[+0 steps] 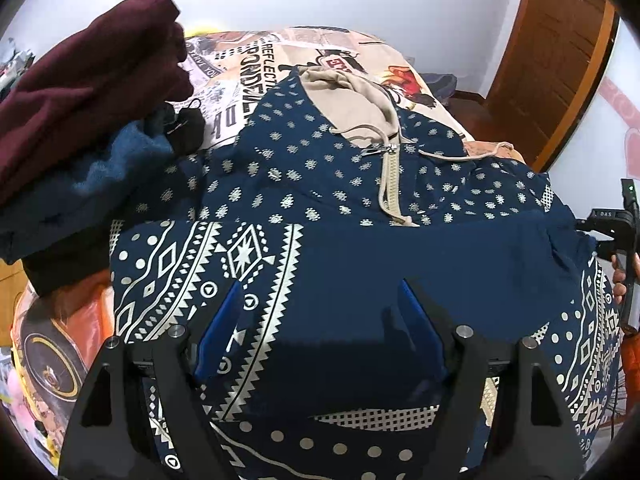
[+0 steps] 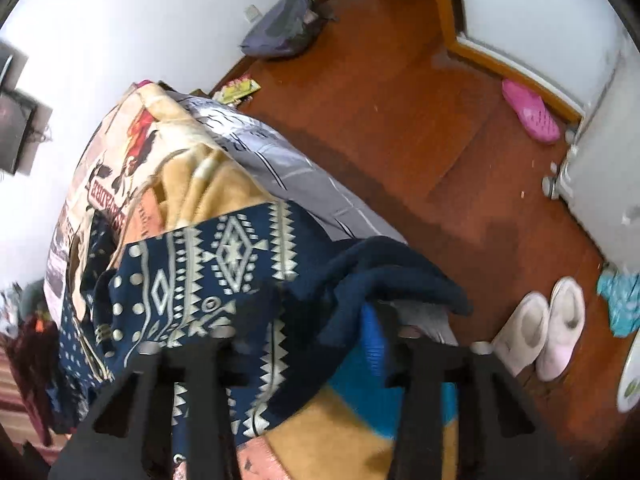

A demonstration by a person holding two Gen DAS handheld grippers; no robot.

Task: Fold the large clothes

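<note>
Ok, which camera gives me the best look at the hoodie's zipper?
The left wrist view. The beige zipper runs down the chest of the navy patterned hoodie, fully in frame below the hood. The right wrist view shows only a patterned sleeve edge of the hoodie draped off the bed; no zipper.

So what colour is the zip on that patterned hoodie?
Beige zip on the navy hoodie with white print; left wrist view shows it best.
</note>
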